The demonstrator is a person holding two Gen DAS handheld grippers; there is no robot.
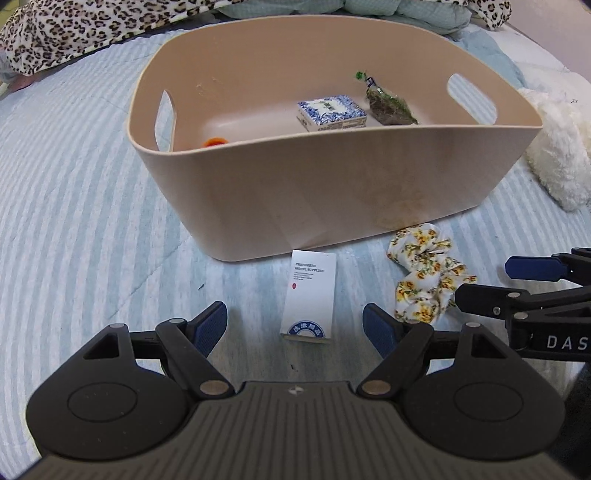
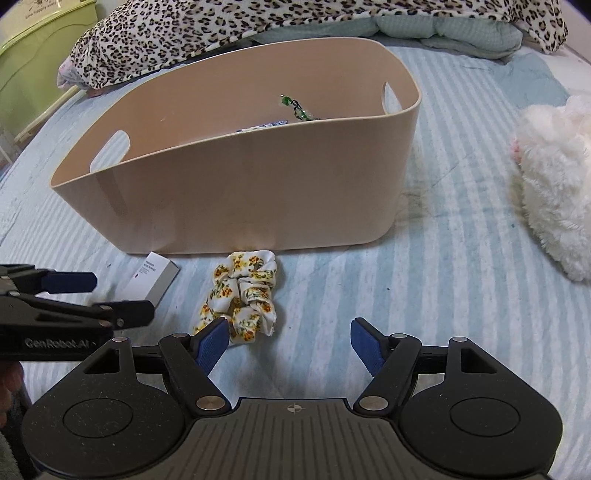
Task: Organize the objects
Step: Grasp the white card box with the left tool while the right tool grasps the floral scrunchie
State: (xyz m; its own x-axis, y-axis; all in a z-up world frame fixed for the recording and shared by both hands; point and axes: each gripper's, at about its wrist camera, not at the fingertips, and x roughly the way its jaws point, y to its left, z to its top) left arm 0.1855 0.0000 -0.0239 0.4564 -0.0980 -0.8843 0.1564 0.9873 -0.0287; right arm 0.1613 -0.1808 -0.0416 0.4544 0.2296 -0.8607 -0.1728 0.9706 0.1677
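Observation:
A beige plastic tub [image 1: 332, 199] stands on the striped bed. Inside it lie a blue-and-white patterned box [image 1: 330, 112], a clear packet of dark stuff with a green tie [image 1: 389, 103] and an orange thing [image 1: 216, 142] half hidden by the rim. A small white box [image 1: 310, 295] lies in front of the tub, between the fingers of my open left gripper [image 1: 295, 326]. A yellow floral scrunchie [image 2: 243, 299] lies right of it, also in the left wrist view [image 1: 428, 277]. My open, empty right gripper [image 2: 288, 343] hovers just right of the scrunchie.
A white fluffy plush [image 2: 554, 184] lies at the right. A leopard-print blanket [image 2: 258, 26] and a green quilt [image 2: 443, 29] are heaped behind the tub. A green plastic drawer unit [image 2: 33, 55] stands at the far left, off the bed.

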